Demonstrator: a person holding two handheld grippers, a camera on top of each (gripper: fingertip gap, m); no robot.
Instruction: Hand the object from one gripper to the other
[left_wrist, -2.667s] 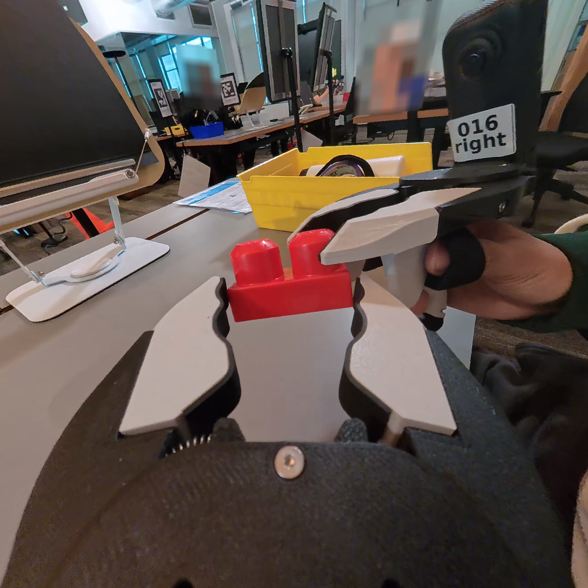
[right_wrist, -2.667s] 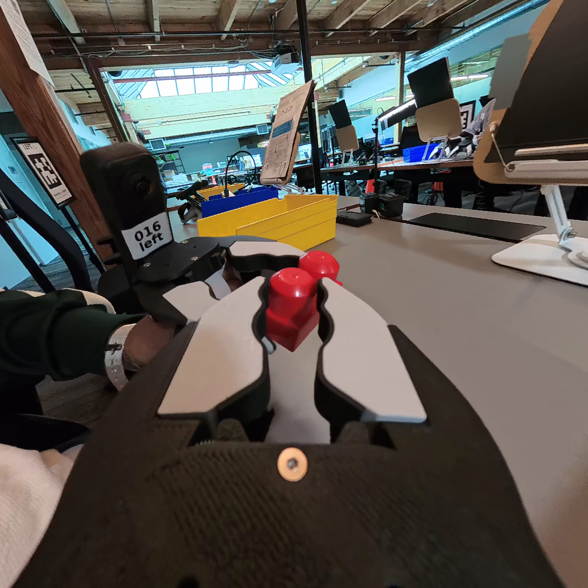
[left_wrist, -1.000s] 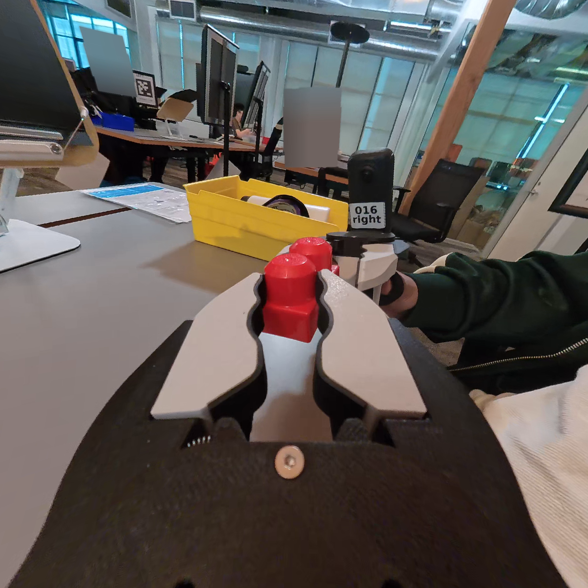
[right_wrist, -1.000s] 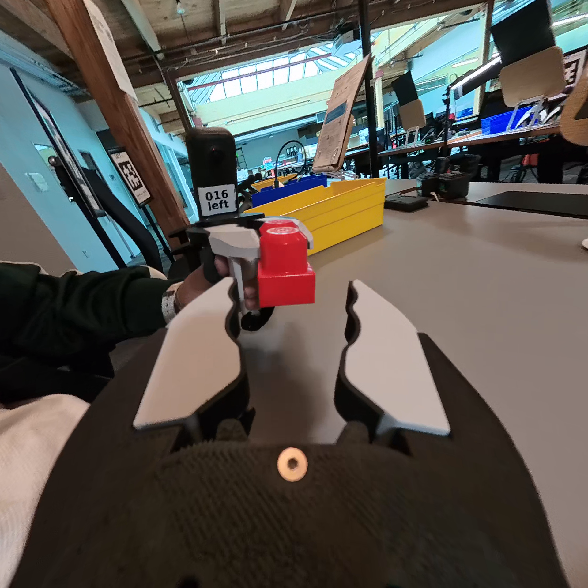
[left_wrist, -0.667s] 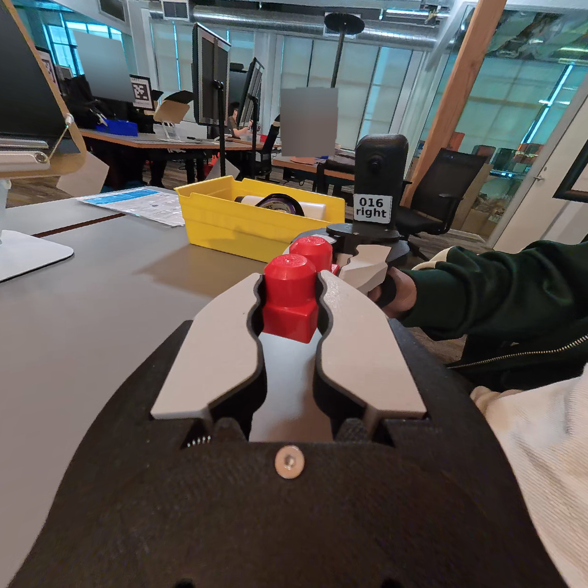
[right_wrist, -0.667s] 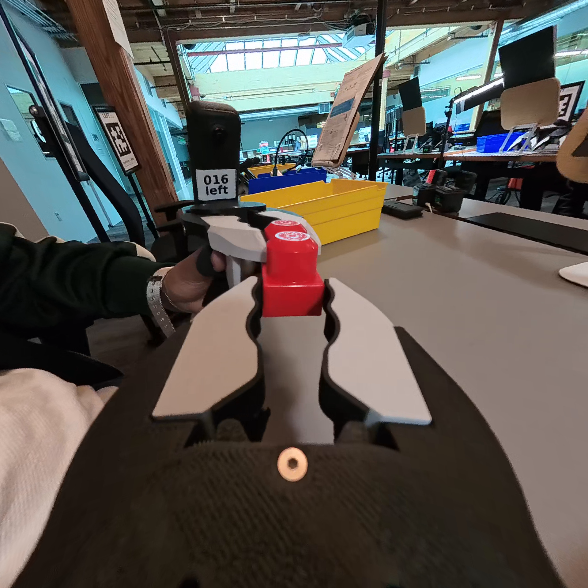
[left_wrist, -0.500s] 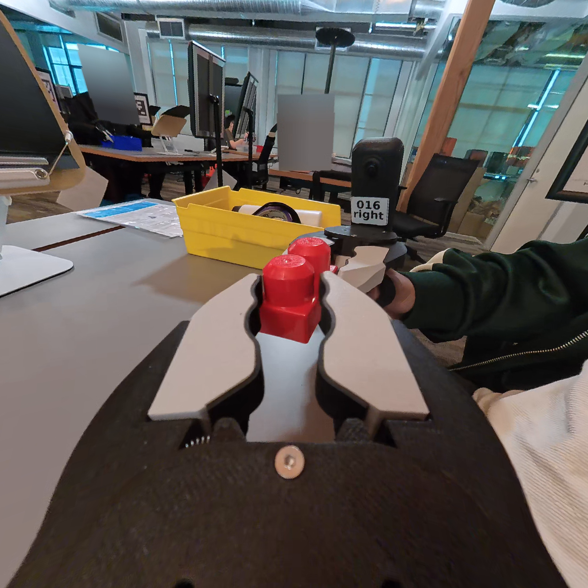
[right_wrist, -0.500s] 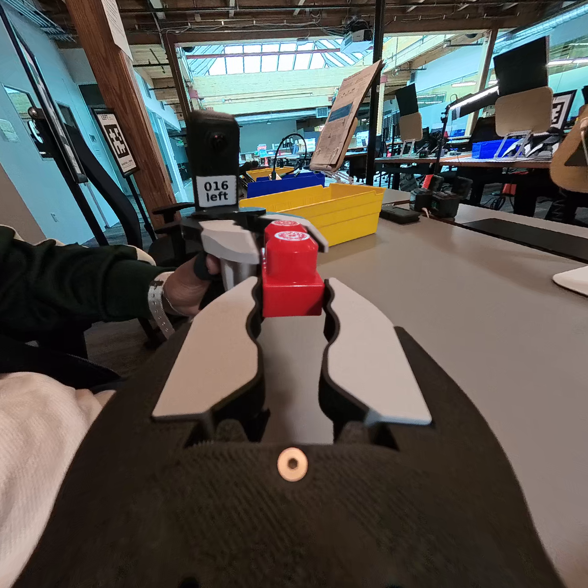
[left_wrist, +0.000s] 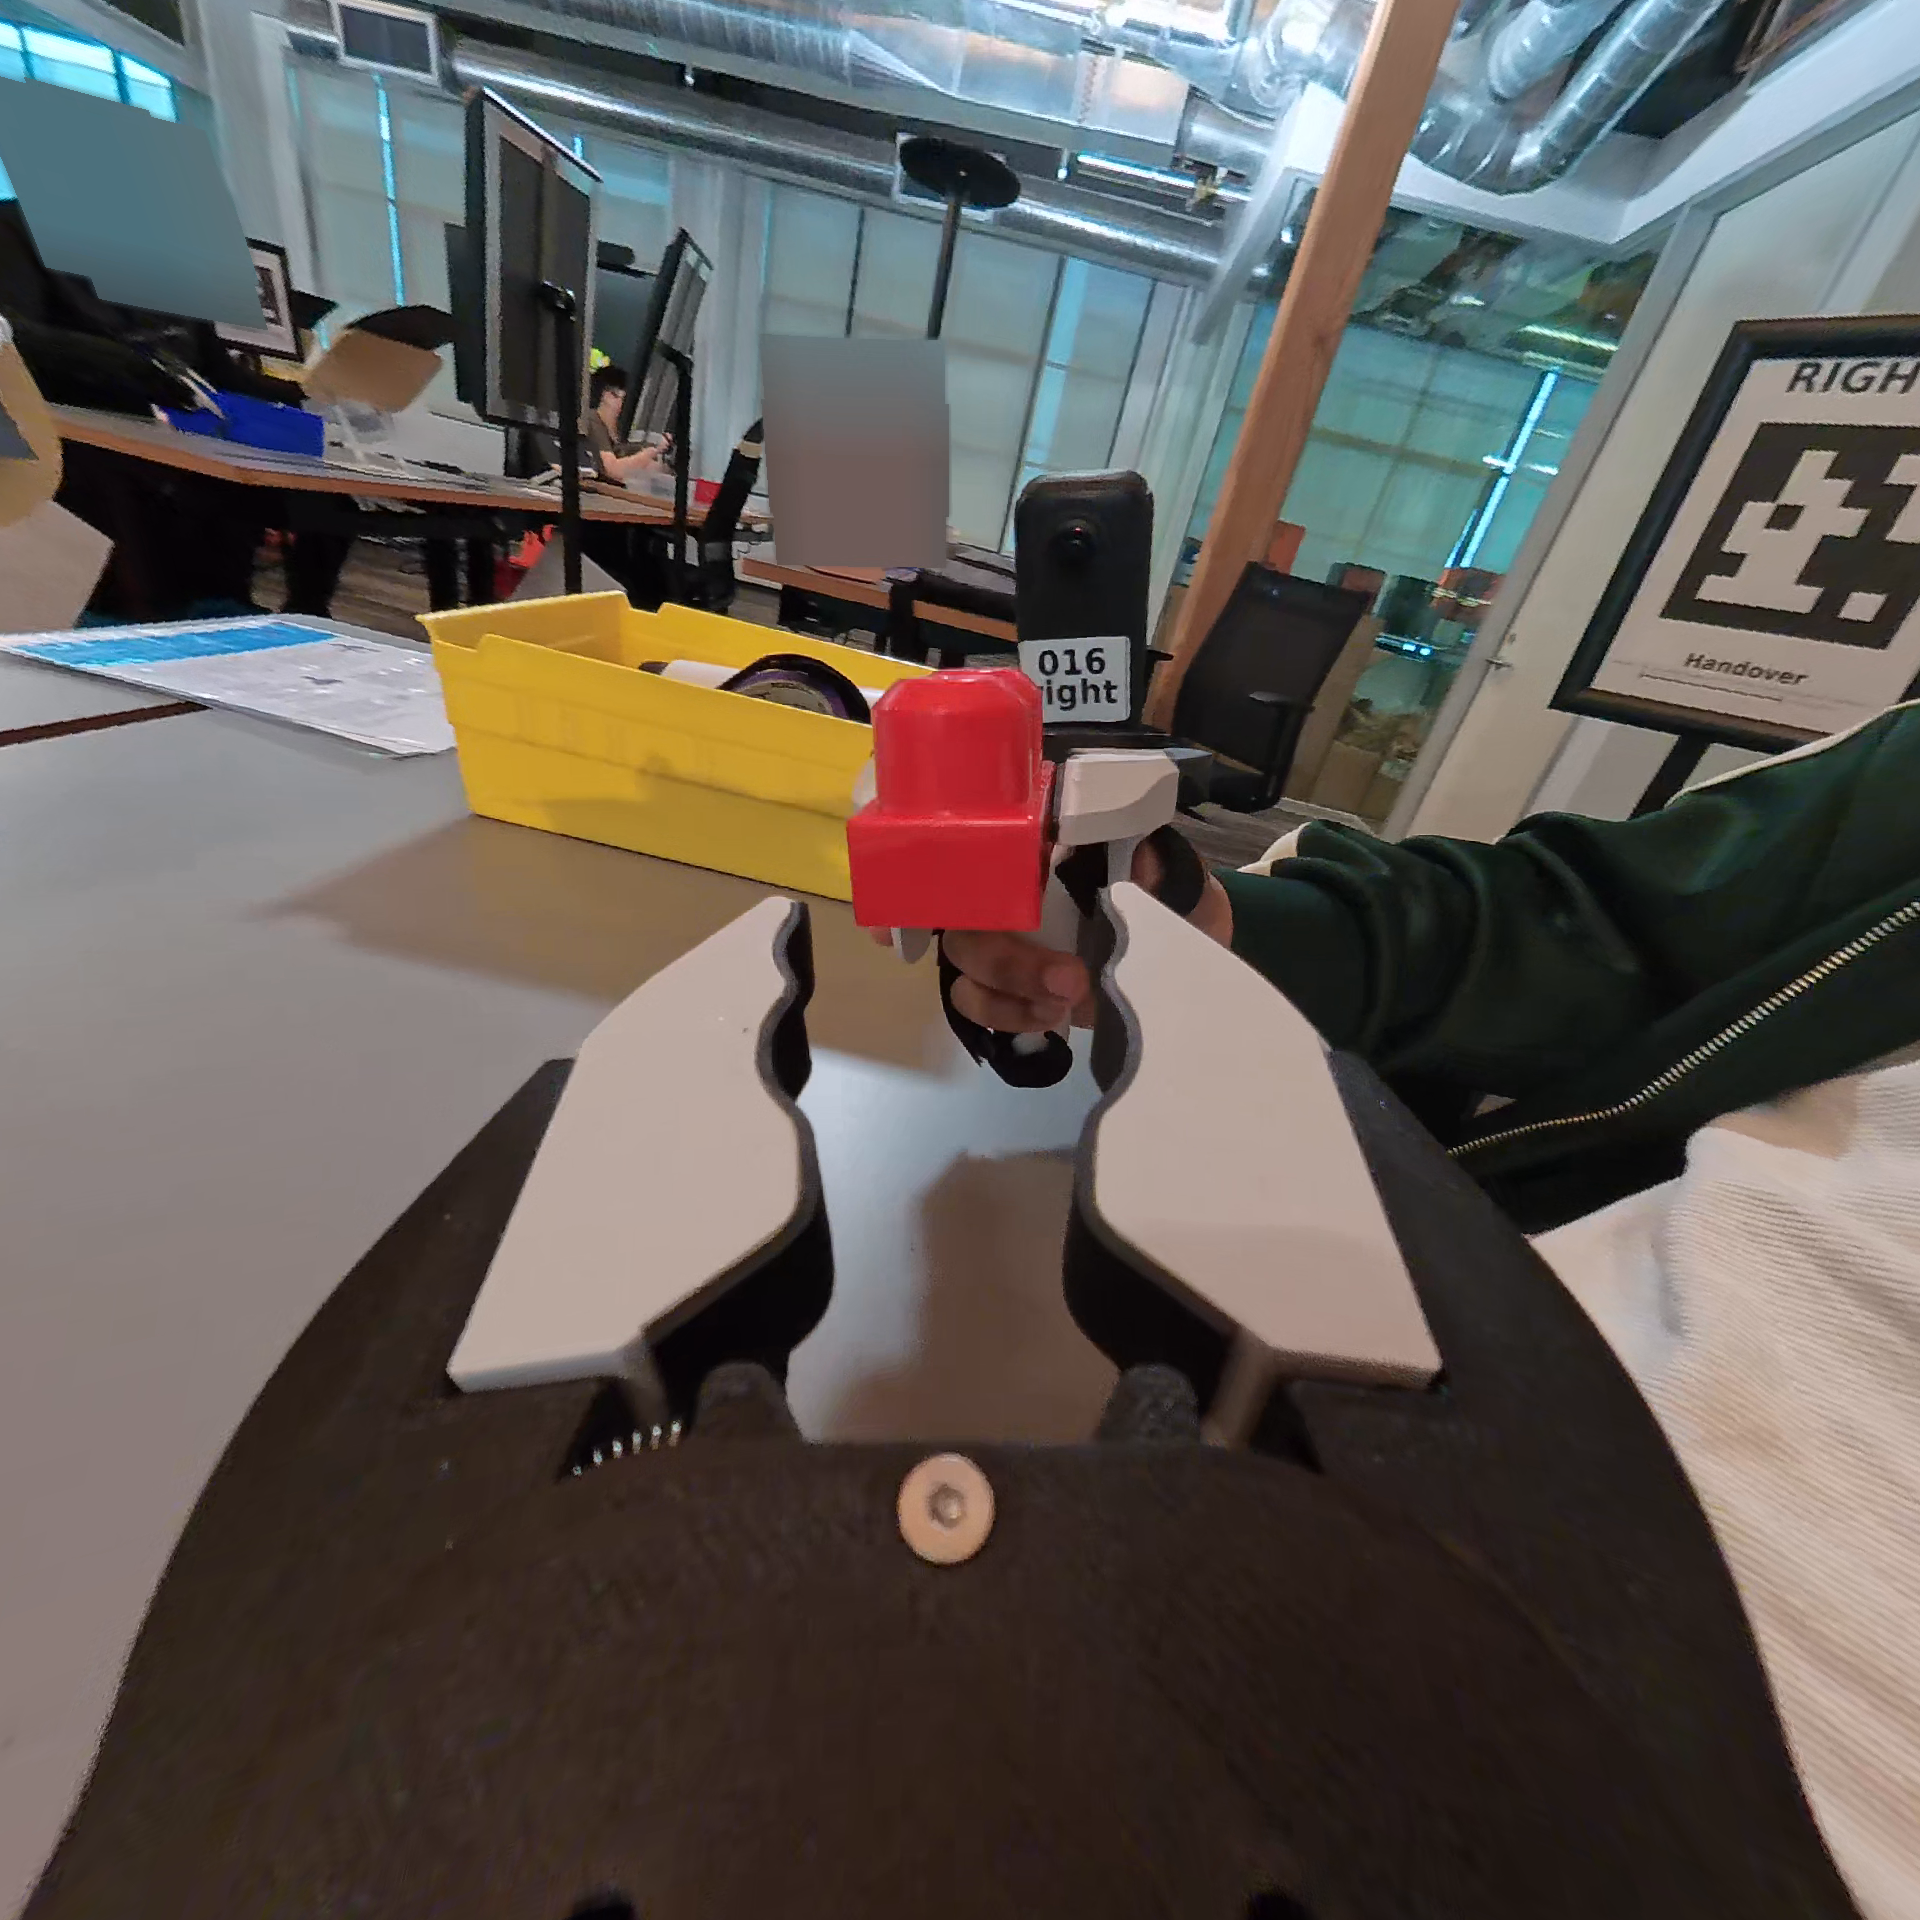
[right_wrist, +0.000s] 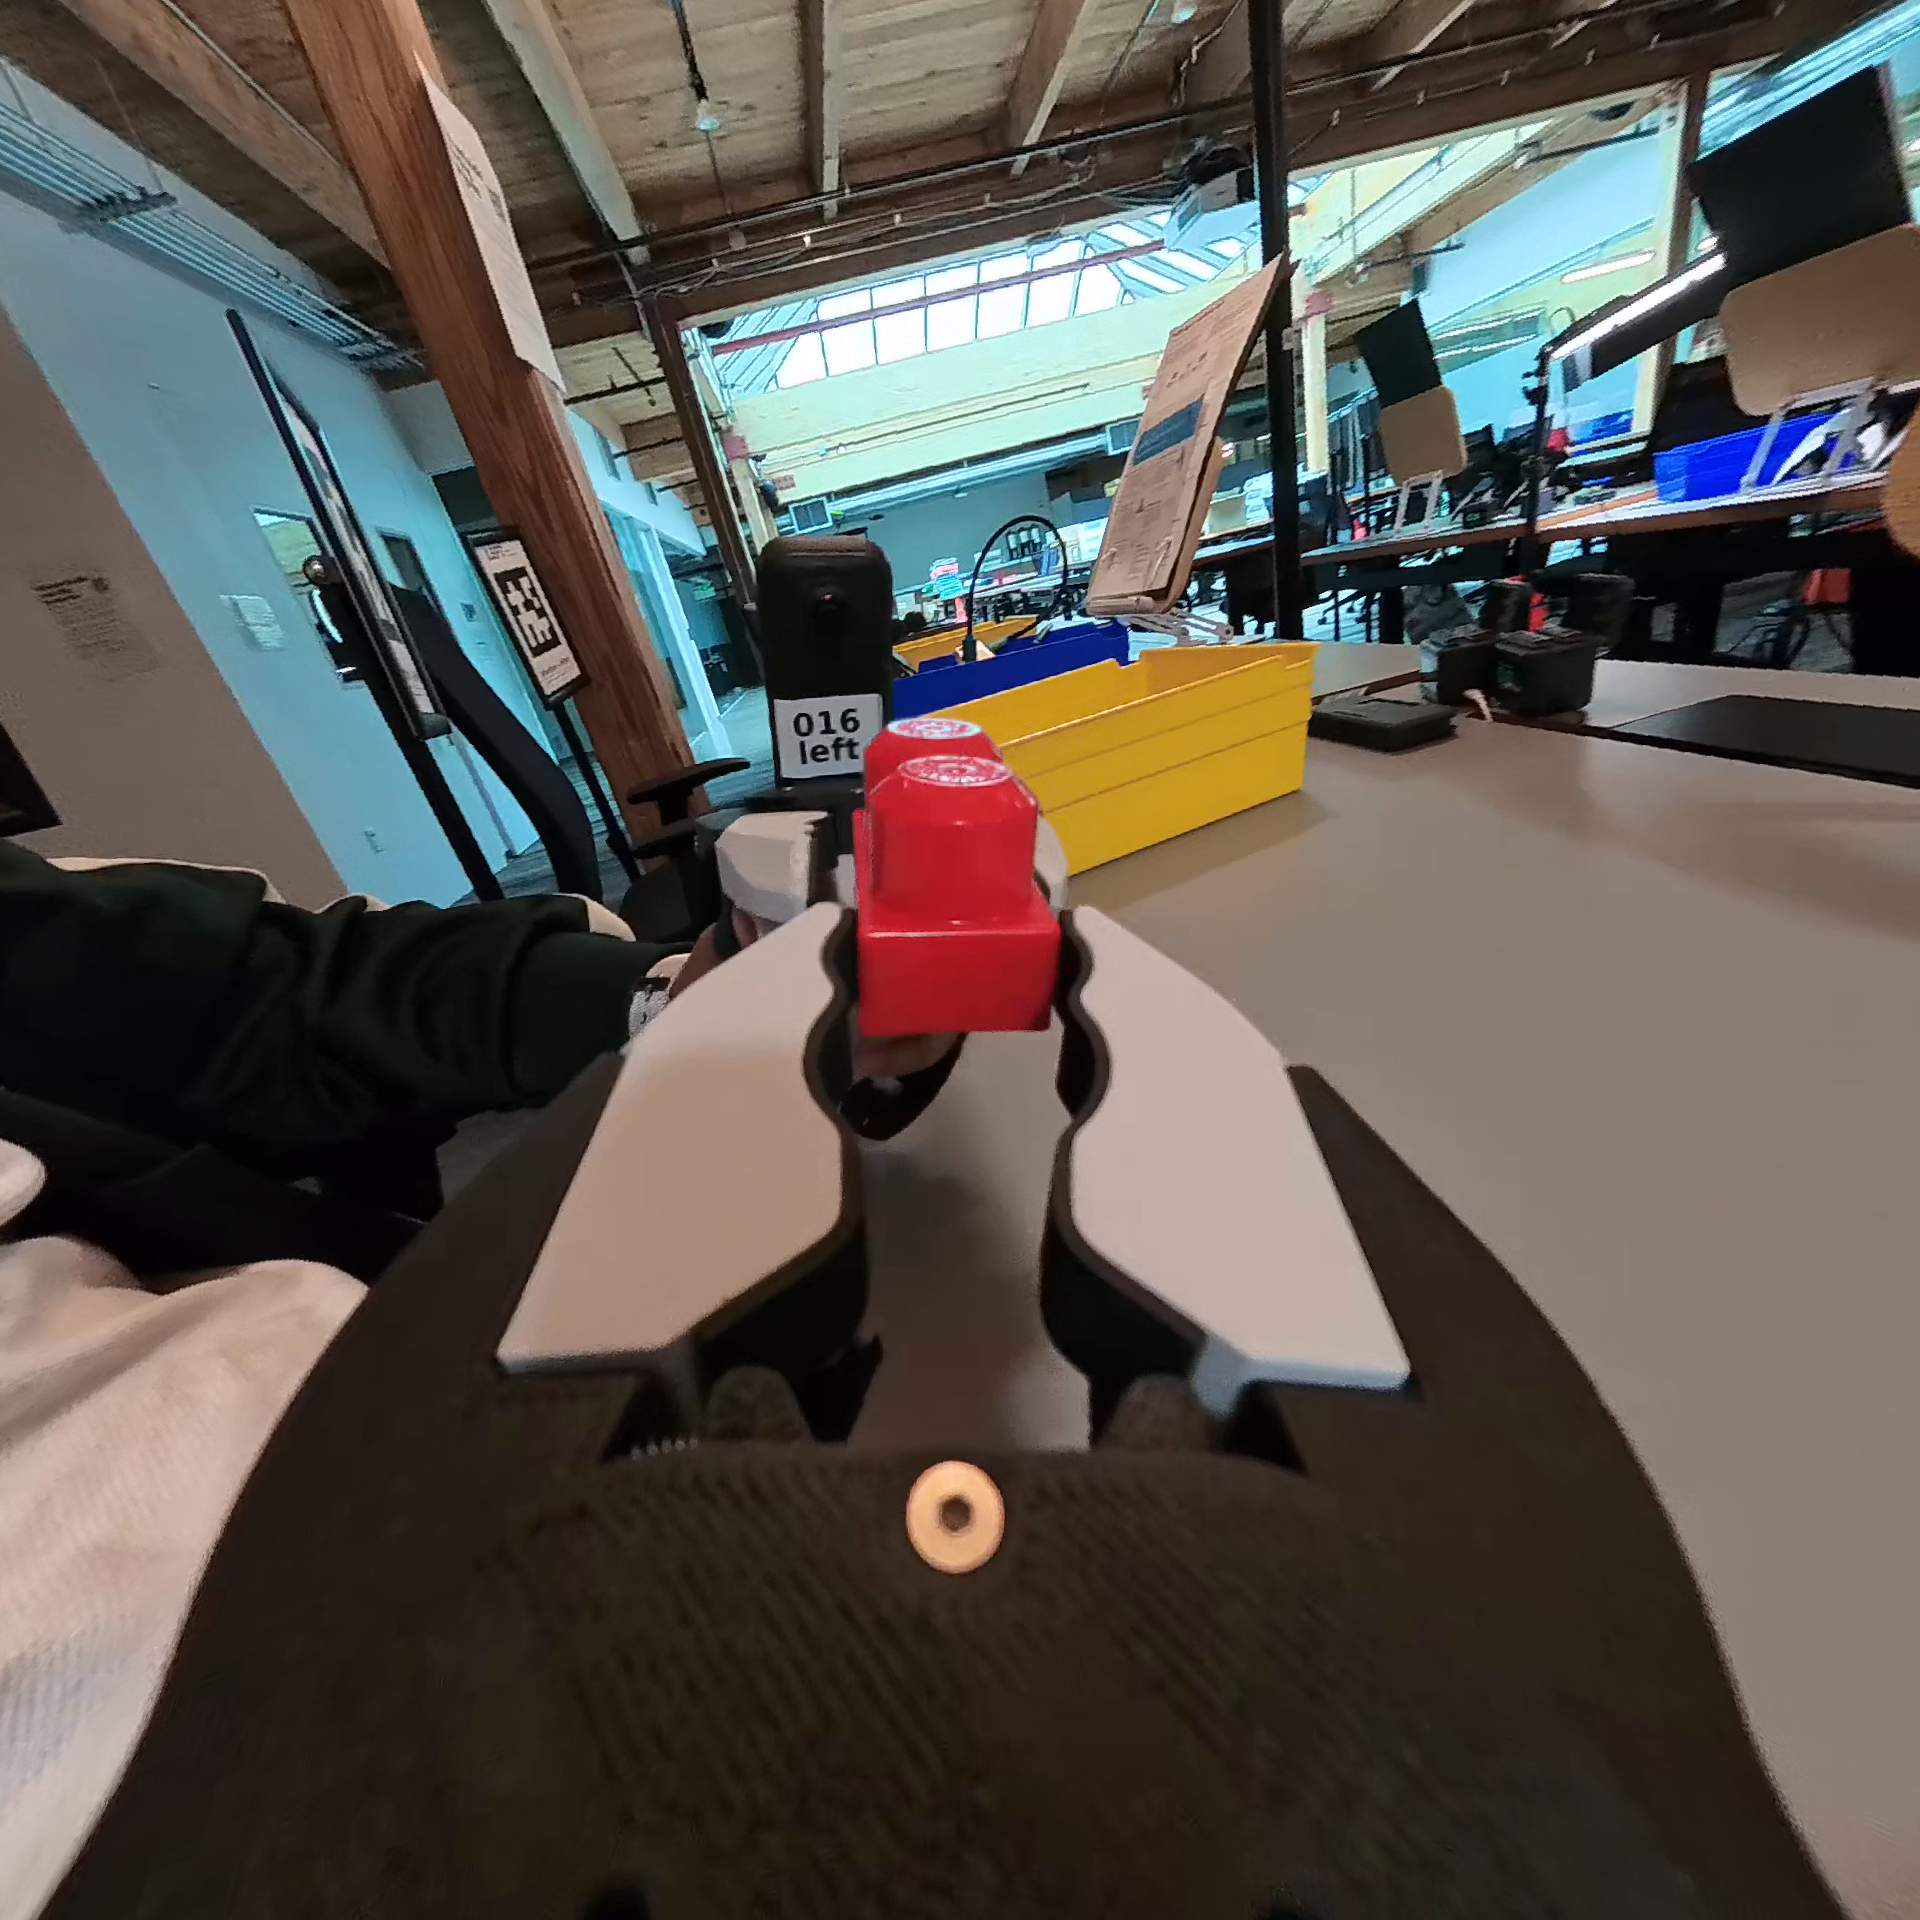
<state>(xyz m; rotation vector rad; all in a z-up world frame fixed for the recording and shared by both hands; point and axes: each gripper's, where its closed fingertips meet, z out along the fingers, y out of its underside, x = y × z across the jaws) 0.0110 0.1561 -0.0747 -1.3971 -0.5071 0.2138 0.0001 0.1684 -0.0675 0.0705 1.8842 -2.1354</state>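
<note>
Brick (right_wrist: 951, 914) sits clamped between the fingertips of my right gripper (right_wrist: 951, 971), red, studs up, its base pinched on both sides. From the left wrist view my left gripper (left_wrist: 951, 971) is spread wide and grips nothing; the red brick (left_wrist: 951, 821) floats just beyond and above its tips, clear of both fingers, carried by the right gripper (left_wrist: 1049, 831) coming in from the far side. Both tongs hover above the grey table (left_wrist: 260, 987), with a yellow bin (left_wrist: 623, 748) behind the brick.
</note>
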